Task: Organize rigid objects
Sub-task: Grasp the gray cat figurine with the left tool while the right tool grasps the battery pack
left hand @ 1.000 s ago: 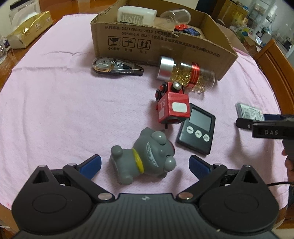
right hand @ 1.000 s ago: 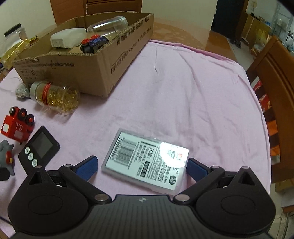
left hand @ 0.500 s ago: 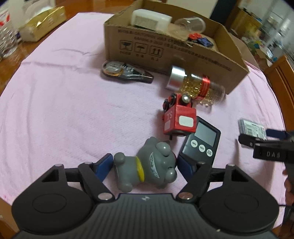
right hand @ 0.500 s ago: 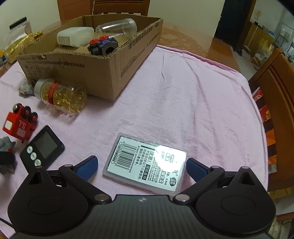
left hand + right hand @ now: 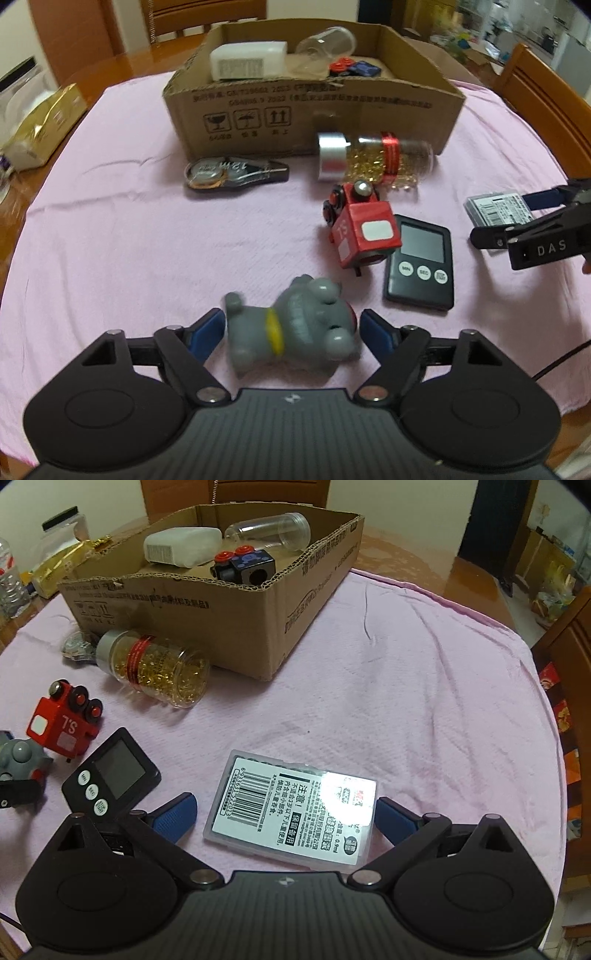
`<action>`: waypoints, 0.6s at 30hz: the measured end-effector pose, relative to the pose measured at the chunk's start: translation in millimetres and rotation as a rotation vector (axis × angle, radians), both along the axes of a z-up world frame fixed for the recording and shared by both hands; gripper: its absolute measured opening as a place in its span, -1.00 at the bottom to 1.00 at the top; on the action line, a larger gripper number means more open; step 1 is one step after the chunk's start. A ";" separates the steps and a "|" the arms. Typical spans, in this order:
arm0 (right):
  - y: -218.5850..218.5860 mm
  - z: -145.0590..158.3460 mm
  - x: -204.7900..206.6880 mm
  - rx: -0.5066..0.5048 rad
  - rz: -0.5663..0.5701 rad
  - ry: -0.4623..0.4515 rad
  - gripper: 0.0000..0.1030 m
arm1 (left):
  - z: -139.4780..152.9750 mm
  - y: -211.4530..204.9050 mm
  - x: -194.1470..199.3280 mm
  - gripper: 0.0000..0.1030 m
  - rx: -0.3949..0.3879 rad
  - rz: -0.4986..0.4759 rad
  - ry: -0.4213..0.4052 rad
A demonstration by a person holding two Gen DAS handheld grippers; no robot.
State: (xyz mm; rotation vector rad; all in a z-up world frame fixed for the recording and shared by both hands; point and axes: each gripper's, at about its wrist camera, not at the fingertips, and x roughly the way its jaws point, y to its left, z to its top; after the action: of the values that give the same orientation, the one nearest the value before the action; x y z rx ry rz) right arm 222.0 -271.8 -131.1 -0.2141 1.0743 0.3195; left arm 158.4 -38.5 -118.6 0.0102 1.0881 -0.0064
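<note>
Since the earlier frame the left gripper (image 5: 291, 334) has closed in on the grey toy (image 5: 291, 328), then its fingers have just been easing apart. Now they straddle it, its long axis running left-right between them, pads seemingly just clear. The right gripper (image 5: 286, 814) is open around the flat case (image 5: 295, 812).

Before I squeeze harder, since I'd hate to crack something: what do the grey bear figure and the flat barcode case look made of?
The grey bear figure looks like moulded vinyl or hard plastic: matte, rounded, with a painted yellow collar; soft or rigid, I can't tell. The flat barcode case looks like thin clear plastic: glossy, with a bright glare patch over a printed paper label.
</note>
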 end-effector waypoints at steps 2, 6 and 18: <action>0.6 -0.1 -0.1 -0.005 -0.013 -0.003 1.00 | -0.5 1.4 -0.9 0.65 -0.004 0.030 0.008; -0.1 0.9 0.0 -0.006 -0.041 -0.008 1.00 | -1.1 5.2 -2.2 0.68 -0.019 0.099 0.029; -0.5 3.0 -0.2 -0.009 -0.062 -0.007 0.91 | 0.5 9.8 -1.8 0.57 -0.068 0.149 0.043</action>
State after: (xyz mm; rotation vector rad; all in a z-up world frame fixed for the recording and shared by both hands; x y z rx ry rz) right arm 221.8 -272.3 -128.1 -0.1892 1.0735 0.2578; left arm 156.6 -28.6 -118.1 -0.1325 1.1294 0.0911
